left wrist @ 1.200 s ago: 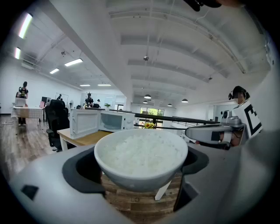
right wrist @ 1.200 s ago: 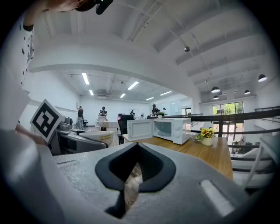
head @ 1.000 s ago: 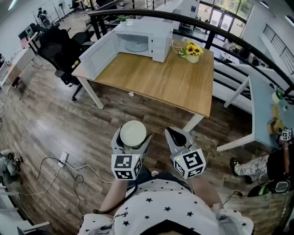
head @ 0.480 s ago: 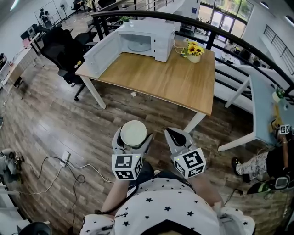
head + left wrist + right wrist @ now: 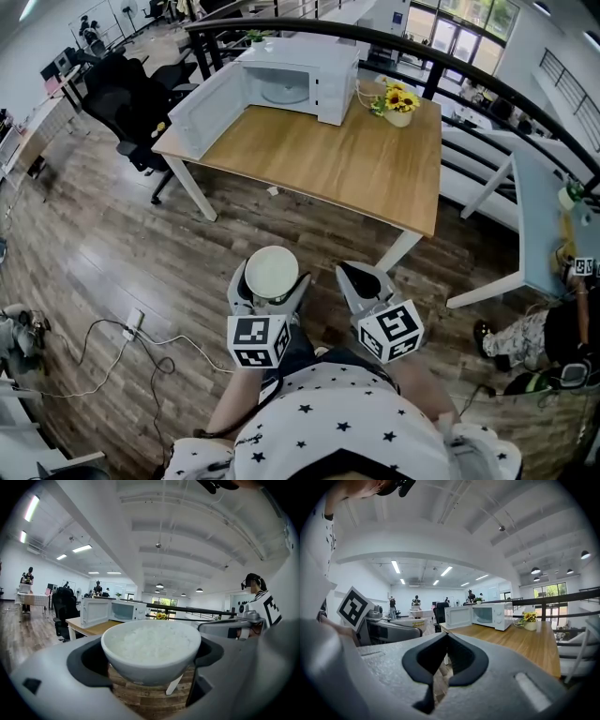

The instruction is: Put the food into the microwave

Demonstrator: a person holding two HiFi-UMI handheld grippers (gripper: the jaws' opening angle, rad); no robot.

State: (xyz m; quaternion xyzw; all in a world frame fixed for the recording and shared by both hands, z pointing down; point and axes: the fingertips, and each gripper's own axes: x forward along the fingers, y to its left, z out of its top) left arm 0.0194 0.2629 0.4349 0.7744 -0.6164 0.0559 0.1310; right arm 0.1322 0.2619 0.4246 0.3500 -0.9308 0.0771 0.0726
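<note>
Item: bowl of rice [image 5: 151, 644], being clamped between the fingers of the left gripper [image 5: 272, 281] above the floor, well apart from the counter [image 5: 347, 173]. The right gripper [image 5: 361, 274] is being held empty, fingers together. The microwave [image 5: 298, 75] is being kept open on the counter.

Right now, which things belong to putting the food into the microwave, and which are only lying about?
For the job: bowl of rice, held by the left gripper; microwave, door open; table beneath it.
Only lying about: sunflower pot, black office chair, floor cables.
</note>
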